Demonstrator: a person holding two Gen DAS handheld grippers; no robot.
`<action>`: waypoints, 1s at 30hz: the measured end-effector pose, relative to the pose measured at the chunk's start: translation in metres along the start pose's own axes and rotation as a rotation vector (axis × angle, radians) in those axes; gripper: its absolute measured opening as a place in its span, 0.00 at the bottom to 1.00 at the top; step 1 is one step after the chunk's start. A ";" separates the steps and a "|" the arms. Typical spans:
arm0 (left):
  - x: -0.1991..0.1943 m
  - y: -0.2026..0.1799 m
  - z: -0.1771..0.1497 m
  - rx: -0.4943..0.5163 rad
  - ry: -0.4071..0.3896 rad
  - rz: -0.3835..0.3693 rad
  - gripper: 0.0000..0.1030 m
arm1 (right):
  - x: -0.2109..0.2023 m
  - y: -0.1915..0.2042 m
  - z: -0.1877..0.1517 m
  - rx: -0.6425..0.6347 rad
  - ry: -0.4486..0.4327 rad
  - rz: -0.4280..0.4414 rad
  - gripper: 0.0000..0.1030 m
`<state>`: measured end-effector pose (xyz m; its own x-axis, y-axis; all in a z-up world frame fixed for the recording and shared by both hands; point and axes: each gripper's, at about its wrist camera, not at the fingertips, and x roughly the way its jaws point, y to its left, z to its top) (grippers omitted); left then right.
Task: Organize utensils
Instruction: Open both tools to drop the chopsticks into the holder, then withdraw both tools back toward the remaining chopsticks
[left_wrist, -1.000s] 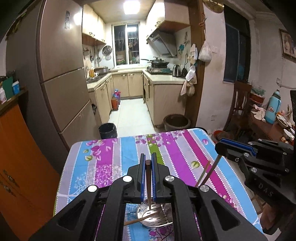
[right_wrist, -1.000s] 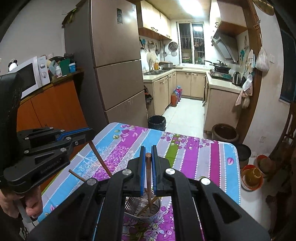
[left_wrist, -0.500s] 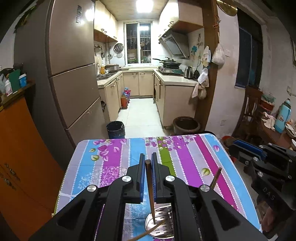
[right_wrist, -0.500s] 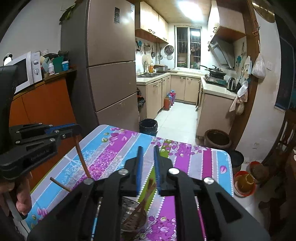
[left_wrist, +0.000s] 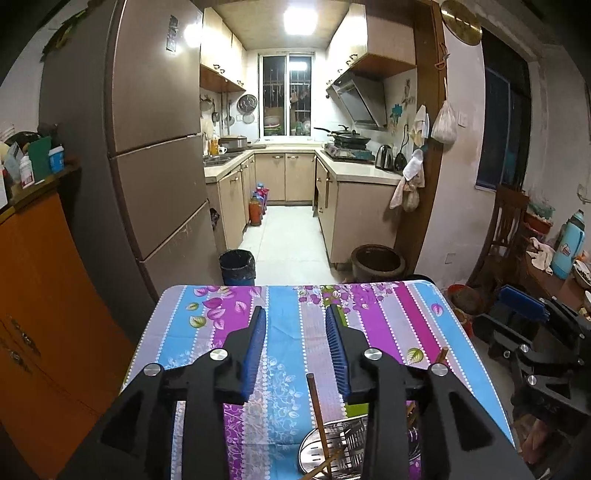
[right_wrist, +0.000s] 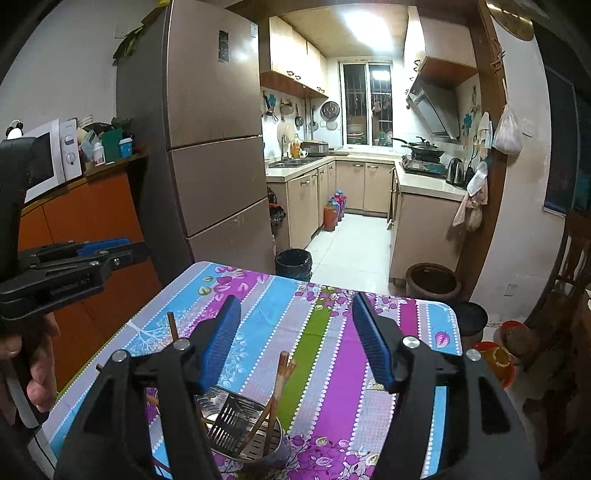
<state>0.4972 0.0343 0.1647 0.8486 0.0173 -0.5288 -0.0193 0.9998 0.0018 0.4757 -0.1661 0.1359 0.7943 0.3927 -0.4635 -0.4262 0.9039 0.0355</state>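
**Both grippers empty over the holder**

Left gripper (left_wrist: 297, 345) has its jaws spread wide, gripping nothing. Right gripper (right_wrist: 295, 341) likewise gapes wide and carries nothing. The metal holder (right_wrist: 258, 441) stands on the striped tablecloth (right_wrist: 332, 325), at 6 o'clock below both sets of jaws. Wooden chopsticks (right_wrist: 280, 376) lean inside it, tips up; one chopstick (left_wrist: 316, 410) pokes up toward 12 in the left view. A slotted insert (right_wrist: 232, 417) sits in the holder too.
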 end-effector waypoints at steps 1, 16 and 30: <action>-0.002 0.000 0.000 0.002 -0.001 0.001 0.36 | -0.001 0.001 -0.001 0.001 0.000 0.000 0.60; -0.122 -0.002 -0.074 0.107 -0.242 -0.024 0.68 | -0.104 0.022 -0.040 -0.023 -0.153 0.014 0.77; -0.275 0.020 -0.271 0.162 -0.439 -0.139 0.81 | -0.275 0.082 -0.167 -0.053 -0.350 0.128 0.81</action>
<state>0.1203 0.0477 0.0805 0.9807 -0.1497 -0.1260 0.1635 0.9807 0.1073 0.1503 -0.2284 0.1182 0.8292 0.5443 -0.1270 -0.5461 0.8374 0.0231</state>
